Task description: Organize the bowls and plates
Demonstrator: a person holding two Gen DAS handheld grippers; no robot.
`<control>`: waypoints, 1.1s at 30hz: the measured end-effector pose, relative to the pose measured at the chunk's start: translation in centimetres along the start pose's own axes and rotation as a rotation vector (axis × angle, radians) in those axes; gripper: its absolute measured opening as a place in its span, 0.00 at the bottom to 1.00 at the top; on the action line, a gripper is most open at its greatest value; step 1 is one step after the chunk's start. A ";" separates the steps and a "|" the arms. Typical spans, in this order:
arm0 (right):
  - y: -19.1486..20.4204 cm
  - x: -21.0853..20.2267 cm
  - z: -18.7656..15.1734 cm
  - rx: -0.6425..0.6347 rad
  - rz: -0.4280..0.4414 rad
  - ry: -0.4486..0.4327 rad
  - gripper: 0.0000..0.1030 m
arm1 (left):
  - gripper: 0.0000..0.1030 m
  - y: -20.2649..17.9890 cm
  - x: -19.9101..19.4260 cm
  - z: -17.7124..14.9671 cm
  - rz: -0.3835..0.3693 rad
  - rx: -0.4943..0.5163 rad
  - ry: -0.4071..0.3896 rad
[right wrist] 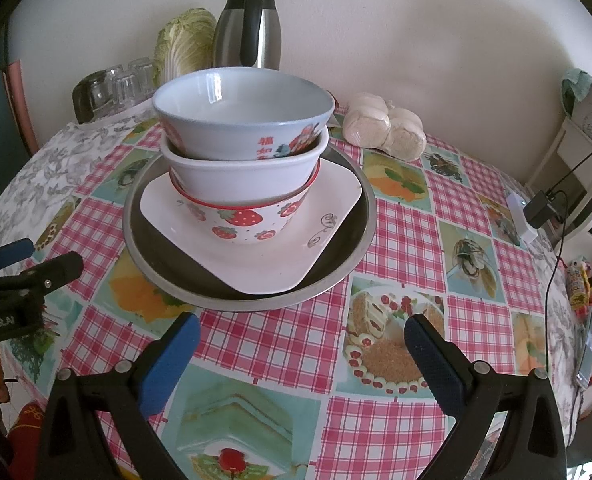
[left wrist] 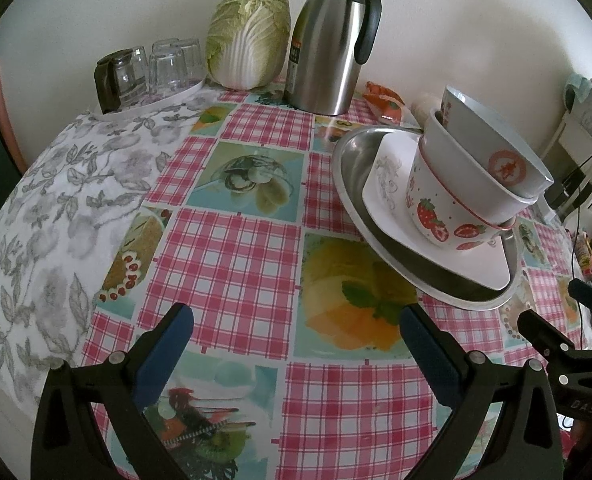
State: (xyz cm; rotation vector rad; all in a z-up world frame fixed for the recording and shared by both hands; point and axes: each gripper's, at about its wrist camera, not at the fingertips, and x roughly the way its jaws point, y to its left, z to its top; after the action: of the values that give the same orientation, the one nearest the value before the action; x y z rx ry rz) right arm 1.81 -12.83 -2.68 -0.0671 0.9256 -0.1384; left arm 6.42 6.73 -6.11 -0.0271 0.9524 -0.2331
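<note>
At the back of the table in my left view stand a cabbage [left wrist: 250,38] and steel jug [left wrist: 329,40]; my left gripper [left wrist: 296,344] gapes, empty. In my right view, three nested upright bowls [right wrist: 242,160] sit on a white square plate [right wrist: 256,256] in a steel dish [right wrist: 347,276], just ahead of my spread right gripper [right wrist: 301,346]

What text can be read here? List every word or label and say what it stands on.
"福如东": red, on the side of the top bowl.
"DAS": on the body of the right gripper.
"enRobot.AI": on the body of the left gripper; its start is cut off by the frame edge.
Too small or blurred to read: the thermos label and the red round seal on the top bowl.
</note>
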 end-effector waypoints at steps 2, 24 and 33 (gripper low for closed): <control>0.0 0.0 0.0 0.000 0.000 0.000 1.00 | 1.00 0.0 0.0 0.0 -0.001 -0.001 -0.001; 0.0 0.2 -0.1 -0.004 -0.002 0.009 1.00 | 1.00 0.2 -0.1 0.0 -0.008 -0.003 -0.008; 0.0 0.2 -0.1 -0.005 -0.002 0.010 1.00 | 1.00 0.3 -0.2 0.0 -0.013 -0.005 -0.011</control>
State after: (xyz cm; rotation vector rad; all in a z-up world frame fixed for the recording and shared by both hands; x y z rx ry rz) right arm 1.91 -12.88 -2.91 -0.0721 0.9357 -0.1389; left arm 6.38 7.06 -5.98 -0.0391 0.9421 -0.2419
